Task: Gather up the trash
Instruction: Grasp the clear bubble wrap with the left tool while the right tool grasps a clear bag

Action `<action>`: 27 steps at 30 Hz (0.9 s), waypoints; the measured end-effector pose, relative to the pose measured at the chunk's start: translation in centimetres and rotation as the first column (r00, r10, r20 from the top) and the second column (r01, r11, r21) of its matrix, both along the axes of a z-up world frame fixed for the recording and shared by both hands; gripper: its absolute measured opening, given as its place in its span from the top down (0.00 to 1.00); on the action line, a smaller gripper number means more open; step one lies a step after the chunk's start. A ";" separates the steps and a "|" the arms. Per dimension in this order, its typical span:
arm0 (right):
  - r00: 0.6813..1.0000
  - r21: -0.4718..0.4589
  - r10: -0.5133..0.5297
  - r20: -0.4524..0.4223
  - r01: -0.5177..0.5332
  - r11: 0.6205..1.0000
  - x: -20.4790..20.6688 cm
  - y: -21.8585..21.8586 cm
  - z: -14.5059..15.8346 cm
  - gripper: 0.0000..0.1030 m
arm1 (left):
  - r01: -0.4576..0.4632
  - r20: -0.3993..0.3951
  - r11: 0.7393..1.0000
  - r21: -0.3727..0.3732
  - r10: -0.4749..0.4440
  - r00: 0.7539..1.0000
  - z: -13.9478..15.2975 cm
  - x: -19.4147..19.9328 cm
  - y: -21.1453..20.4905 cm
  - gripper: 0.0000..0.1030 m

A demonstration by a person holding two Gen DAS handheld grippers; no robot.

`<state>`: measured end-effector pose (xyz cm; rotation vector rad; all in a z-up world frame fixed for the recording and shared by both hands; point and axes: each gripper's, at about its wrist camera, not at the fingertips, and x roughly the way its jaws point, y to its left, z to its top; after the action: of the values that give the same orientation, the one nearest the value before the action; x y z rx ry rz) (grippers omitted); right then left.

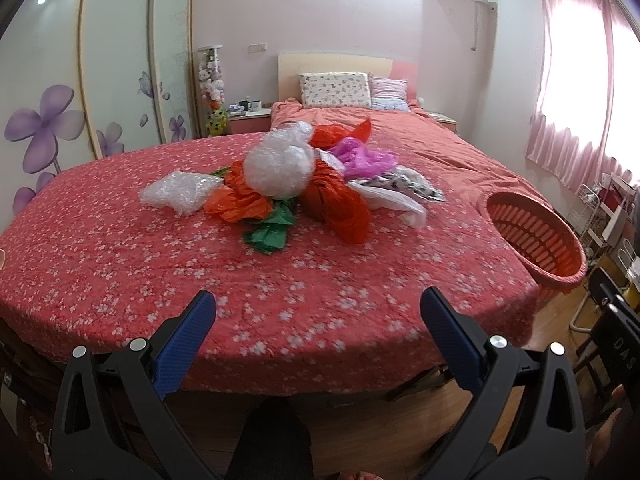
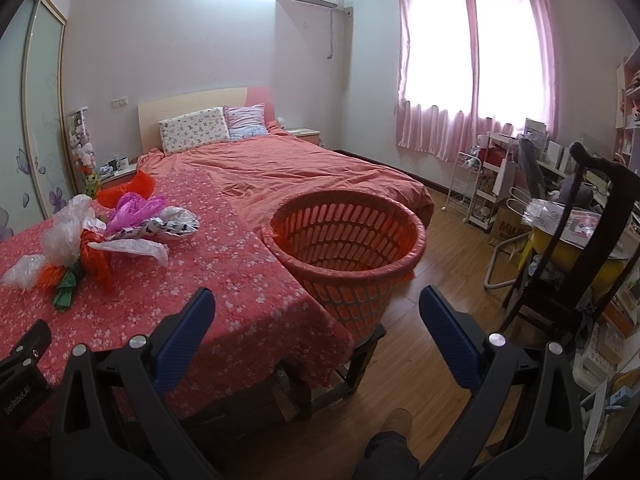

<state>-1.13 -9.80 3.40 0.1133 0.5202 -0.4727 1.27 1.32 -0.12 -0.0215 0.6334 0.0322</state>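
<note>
Nothing is collected yet: the heap of crumpled plastic bags (image 1: 296, 184) lies mid-bed on the floral bedspread (image 1: 120, 264), and the orange basket (image 2: 344, 248) (at the bed's corner) looks empty. Left gripper (image 1: 318, 312) and right gripper (image 2: 318, 312) gape wide, holding nothing.

Both views face bed (image 1: 120, 264), sharing basket (image 2: 344, 240).

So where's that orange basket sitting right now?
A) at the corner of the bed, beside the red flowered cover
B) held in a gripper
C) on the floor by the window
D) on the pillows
A: the orange basket stands at the bed's corner, by the flowered cover, and looks empty.
</note>
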 end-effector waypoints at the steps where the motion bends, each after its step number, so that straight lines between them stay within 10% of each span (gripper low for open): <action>1: 1.000 0.003 0.009 0.000 -0.009 1.000 0.5 0.2 0.0 0.04 | -0.011 -0.003 1.000 -0.001 0.011 1.000 -0.1 0.4 0.5 0.02; 20: 0.963 0.089 0.270 0.024 -0.271 0.959 13.3 6.8 0.4 0.10 | -0.228 -0.127 0.973 -0.045 0.221 0.967 -1.6 16.8 18.7 0.04; 27: 0.946 0.105 0.323 -0.001 -0.321 0.941 16.1 9.0 0.1 0.10 | -0.185 -0.245 0.978 -0.095 0.157 0.957 -4.0 20.3 19.9 0.35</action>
<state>14.94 -0.78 3.51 0.1206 0.5697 -0.1257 21.54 21.22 -4.11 -0.1888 0.8703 0.1672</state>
